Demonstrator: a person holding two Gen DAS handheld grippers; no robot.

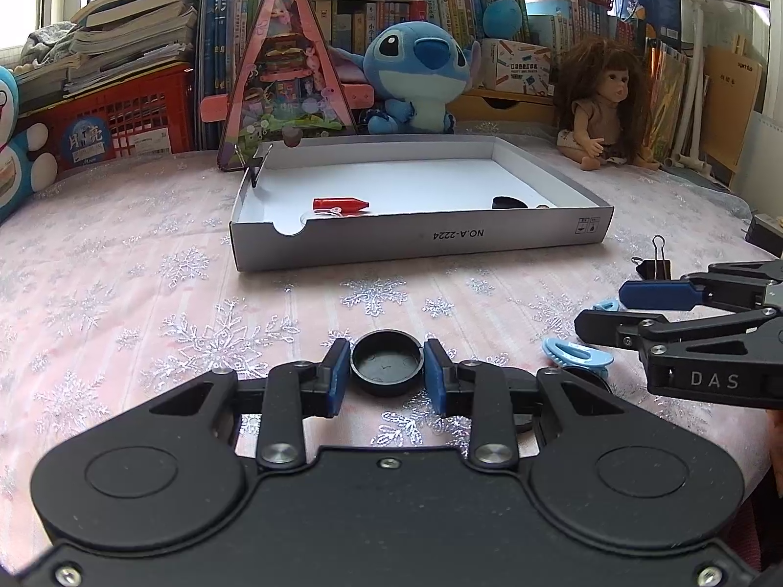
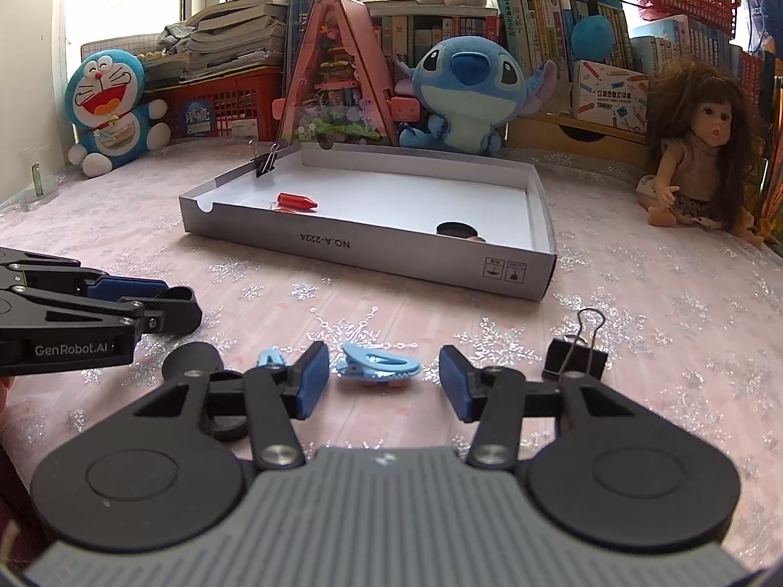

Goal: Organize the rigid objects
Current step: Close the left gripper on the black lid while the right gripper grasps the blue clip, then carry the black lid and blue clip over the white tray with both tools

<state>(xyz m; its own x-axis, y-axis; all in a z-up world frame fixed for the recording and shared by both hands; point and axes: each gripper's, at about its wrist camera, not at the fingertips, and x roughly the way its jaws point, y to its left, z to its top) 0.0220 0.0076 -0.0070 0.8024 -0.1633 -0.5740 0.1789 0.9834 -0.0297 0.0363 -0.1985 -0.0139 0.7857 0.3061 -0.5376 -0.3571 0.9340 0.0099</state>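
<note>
Hair clip point(image 2: 378, 366): pale blue, flat on the snowflake tablecloth point(image 2: 660, 342), dead centre between the right gripper point(image 2: 377, 379) pads, long axis running left to right across the gap.
Right gripper: unclenched, neither pad touching the clip.
Left gripper point(image 1: 386, 367): clenched on a round black cap point(image 1: 386, 361), low over the cloth, left of the clip.
Binder clip point(image 2: 575, 354): just right of the right gripper.
Box tray point(image 2: 372, 257): farther off, holding a red crayon point(image 2: 297, 201).

Bright daylight enters a window point(image 2: 127, 5) at upper left. Across the top runs a crowded wooden bookshelf point(image 2: 538, 19). A pink snowflake-patterned cloth point(image 1: 122, 303) covers the tabletop.
</note>
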